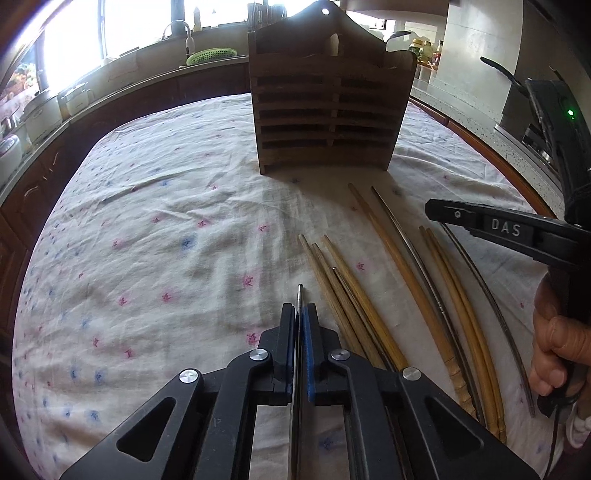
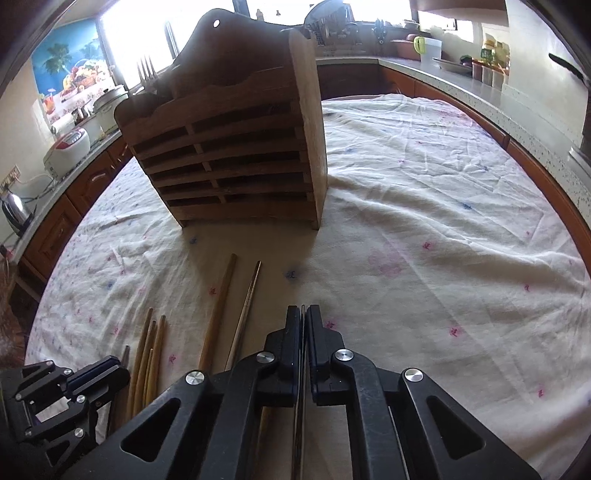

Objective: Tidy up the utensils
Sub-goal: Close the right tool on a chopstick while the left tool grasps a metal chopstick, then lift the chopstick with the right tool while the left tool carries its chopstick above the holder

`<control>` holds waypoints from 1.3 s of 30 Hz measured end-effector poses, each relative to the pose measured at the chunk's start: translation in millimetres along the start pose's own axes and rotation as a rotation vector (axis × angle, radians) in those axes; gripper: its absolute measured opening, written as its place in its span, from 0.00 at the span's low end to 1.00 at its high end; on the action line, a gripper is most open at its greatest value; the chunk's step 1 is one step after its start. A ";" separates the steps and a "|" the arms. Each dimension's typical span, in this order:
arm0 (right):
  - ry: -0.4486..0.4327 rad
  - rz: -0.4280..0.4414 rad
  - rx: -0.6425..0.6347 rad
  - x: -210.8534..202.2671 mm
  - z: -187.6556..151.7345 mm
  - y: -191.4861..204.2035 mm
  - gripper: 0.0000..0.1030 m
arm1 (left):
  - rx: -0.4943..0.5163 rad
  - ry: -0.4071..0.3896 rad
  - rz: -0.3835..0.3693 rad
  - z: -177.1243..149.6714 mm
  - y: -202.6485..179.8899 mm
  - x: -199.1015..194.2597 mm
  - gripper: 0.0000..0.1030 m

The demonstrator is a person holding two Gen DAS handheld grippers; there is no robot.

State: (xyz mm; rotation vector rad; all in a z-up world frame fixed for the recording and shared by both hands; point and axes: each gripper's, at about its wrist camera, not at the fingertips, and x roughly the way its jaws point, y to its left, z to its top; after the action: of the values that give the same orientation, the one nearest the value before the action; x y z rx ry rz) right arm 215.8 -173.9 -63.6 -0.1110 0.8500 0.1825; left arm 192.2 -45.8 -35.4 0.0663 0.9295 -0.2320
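A slatted wooden utensil holder (image 1: 328,107) stands upright on the cloth-covered table; it also shows in the right wrist view (image 2: 236,155), with a fork (image 2: 147,72) standing in it. Several wooden and metal chopsticks (image 1: 402,288) lie in front of it, also seen in the right wrist view (image 2: 221,314). My left gripper (image 1: 301,314) is shut on a thin metal chopstick (image 1: 300,295) above the cloth. My right gripper (image 2: 303,317) is shut on a thin metal chopstick (image 2: 303,308), right of the pile.
The white floral tablecloth (image 1: 166,240) is wrinkled. Kitchen counters ring the table, with a rice cooker (image 2: 68,147), a kettle (image 2: 14,210), a sink tap (image 1: 181,33) and a green basket (image 1: 210,55). A pan handle (image 1: 502,70) juts out at right.
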 end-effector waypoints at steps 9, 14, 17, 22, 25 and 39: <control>-0.150 0.108 0.062 -83.6 -2.7 -6.9 0.04 | -0.081 -0.155 -0.129 3.2 25.1 -74.8 0.02; -0.265 0.137 0.067 -138.2 4.7 -5.3 0.04 | -0.098 -0.269 -0.177 5.9 40.8 -128.2 0.02; -0.327 0.158 0.076 -165.7 11.6 -5.8 0.04 | -0.101 -0.326 -0.192 4.1 48.2 -155.3 0.02; -0.423 0.151 0.072 -200.0 26.9 -9.4 0.04 | -0.087 -0.377 -0.191 4.6 53.7 -175.1 0.02; -0.443 0.142 0.074 -204.7 35.5 -10.5 0.04 | -0.086 -0.391 -0.184 5.5 55.5 -175.9 0.02; -0.467 0.146 0.071 -197.8 58.3 -9.9 0.04 | -0.093 -0.450 -0.175 38.9 60.0 -166.3 0.02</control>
State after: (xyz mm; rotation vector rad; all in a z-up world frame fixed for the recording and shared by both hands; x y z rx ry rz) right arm 133.0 -196.5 124.2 0.0607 0.3974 0.3011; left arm 140.6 34.8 118.4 -0.1498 0.4962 -0.3488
